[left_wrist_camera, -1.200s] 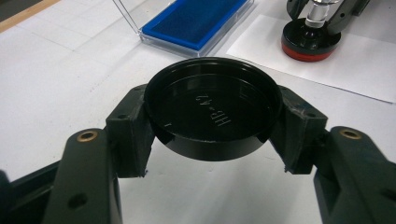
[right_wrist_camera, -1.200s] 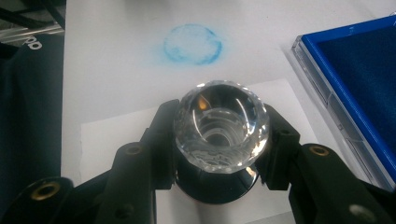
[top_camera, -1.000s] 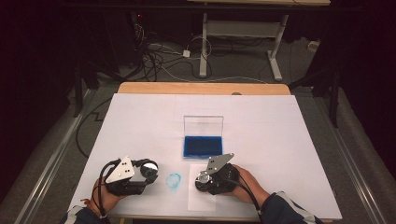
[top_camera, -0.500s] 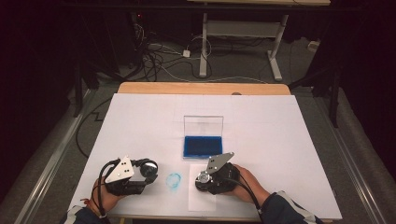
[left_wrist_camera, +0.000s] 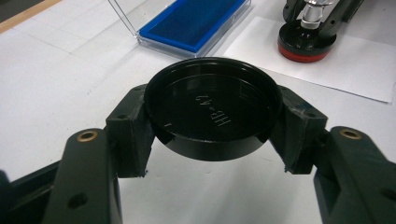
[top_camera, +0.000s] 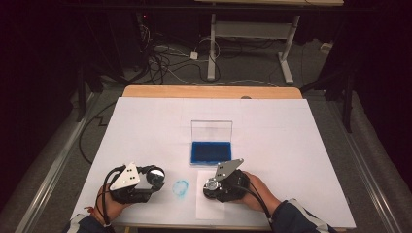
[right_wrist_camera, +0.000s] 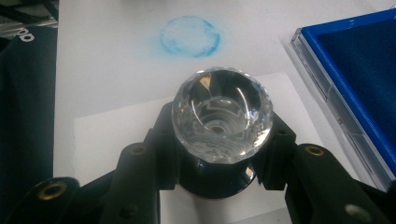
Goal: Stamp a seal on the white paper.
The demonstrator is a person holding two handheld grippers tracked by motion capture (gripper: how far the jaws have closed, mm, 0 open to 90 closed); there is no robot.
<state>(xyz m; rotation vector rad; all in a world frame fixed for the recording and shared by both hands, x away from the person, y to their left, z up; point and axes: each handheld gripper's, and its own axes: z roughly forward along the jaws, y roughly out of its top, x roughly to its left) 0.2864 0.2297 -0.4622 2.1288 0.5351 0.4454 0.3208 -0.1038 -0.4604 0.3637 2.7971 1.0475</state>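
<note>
- Left gripper (top_camera: 154, 175) clamped on a round black lid (left_wrist_camera: 213, 107), hollow side up, pads (left_wrist_camera: 133, 126) pressing on opposite edges of the rim; held off to the side, probably to keep it clear of the work (and ready to go back on later).
- Right gripper (top_camera: 212, 186) closed around a stamp (right_wrist_camera: 219, 126) with a faceted clear knob, jaws gripping the dark body just below the knob; leaves the knob free and keeps the stamp upright.
- Stamp's red-rimmed base (left_wrist_camera: 306, 46) pressed flat on a sheet of paper (top_camera: 203, 209) at the near edge of the table (top_camera: 291, 131), likely for a clean, square print.
- Blue ink pad (top_camera: 211, 151) in its clear case, lid propped open at the back, just beyond the paper: close enough for easy re-inking.
- Round blue smudge (top_camera: 181, 189) on the table cover between the two grippers, beside the paper (seemingly an ink mark).
</note>
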